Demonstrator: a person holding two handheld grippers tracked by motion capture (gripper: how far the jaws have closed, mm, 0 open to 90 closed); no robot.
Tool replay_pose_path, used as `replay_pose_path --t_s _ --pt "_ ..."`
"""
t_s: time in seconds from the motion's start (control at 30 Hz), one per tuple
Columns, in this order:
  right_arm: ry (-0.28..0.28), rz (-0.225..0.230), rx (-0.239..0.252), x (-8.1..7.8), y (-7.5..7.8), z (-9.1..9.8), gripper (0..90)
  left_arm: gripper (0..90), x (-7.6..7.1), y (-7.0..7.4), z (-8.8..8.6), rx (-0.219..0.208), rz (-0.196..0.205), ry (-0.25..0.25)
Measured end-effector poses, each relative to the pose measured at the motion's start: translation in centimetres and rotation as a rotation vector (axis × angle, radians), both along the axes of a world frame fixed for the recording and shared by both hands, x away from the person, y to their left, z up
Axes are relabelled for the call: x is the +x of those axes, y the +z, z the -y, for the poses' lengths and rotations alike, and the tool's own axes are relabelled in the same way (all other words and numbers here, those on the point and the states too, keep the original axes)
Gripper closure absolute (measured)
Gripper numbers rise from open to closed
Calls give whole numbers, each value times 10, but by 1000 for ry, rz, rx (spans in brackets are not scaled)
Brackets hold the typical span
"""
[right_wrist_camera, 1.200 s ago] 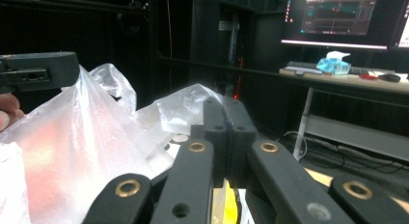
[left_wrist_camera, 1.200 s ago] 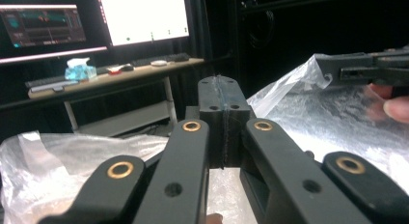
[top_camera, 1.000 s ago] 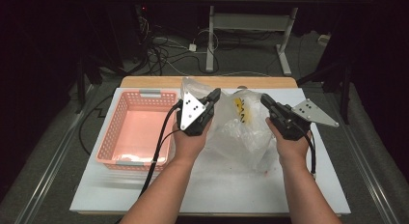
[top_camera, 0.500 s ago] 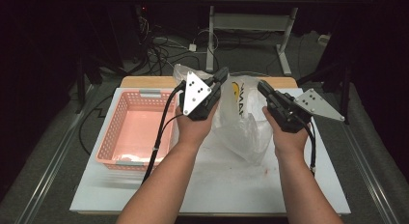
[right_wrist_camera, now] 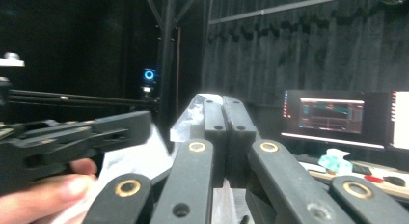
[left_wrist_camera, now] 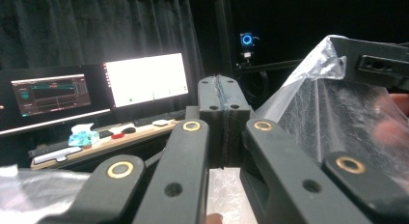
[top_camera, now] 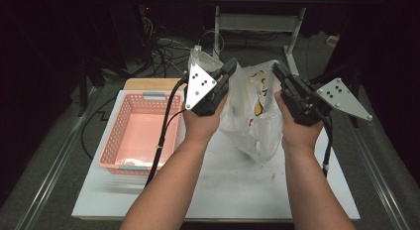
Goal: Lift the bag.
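Observation:
A clear plastic bag (top_camera: 252,121) with yellow and red things inside hangs over the white table (top_camera: 237,190), held up by its top edges. My left gripper (top_camera: 230,66) is shut on the bag's left rim. My right gripper (top_camera: 275,69) is shut on the right rim. In the left gripper view the jaws (left_wrist_camera: 223,89) are pressed together on thin film, and the bag (left_wrist_camera: 328,108) spreads to the right. The right gripper view has its jaws (right_wrist_camera: 223,105) closed on a crumpled plastic edge (right_wrist_camera: 190,120), with the other gripper (right_wrist_camera: 72,137) at the left.
An empty pink basket (top_camera: 124,106) stands on the table's left half. A wooden board (top_camera: 148,84) lies behind it. Cables run over the floor beyond the table. Lit monitors (left_wrist_camera: 144,79) and a desk stand beyond the table.
Both hands have risen and lifted the bag with them, so that it hangs stretched between the two grippers. Both grips stayed closed.

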State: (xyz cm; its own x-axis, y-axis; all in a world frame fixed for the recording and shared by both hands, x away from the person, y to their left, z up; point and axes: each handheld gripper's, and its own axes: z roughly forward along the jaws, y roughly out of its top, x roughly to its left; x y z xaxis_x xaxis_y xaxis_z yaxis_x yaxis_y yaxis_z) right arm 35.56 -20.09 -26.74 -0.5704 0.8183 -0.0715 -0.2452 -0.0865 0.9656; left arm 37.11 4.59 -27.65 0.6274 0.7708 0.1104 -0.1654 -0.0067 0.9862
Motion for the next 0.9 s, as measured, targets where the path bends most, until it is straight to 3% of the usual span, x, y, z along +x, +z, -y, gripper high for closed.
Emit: replay_pose_path --t_s 0.27,0.37,0.53,0.63,0.73,0.9 --pt "-139 -88 -10 31 -9 27 900 885 4 0 -13 4 -4 39" --pt "-186 -86 -7 35 -5 41 900 885 7 -1 -20 -8 -11 55" --pt "-199 -58 1 32 5 51 900 885 12 -1 -24 -20 -12 69" --pt "-199 -81 -12 37 1 49 900 884 20 -9 -17 15 -62 63" --pt "-205 -118 -46 43 -14 47 900 884 30 -23 -12 63 -127 60" --pt "-213 -191 -81 52 -42 48 900 883 39 -49 -11 105 -223 54"
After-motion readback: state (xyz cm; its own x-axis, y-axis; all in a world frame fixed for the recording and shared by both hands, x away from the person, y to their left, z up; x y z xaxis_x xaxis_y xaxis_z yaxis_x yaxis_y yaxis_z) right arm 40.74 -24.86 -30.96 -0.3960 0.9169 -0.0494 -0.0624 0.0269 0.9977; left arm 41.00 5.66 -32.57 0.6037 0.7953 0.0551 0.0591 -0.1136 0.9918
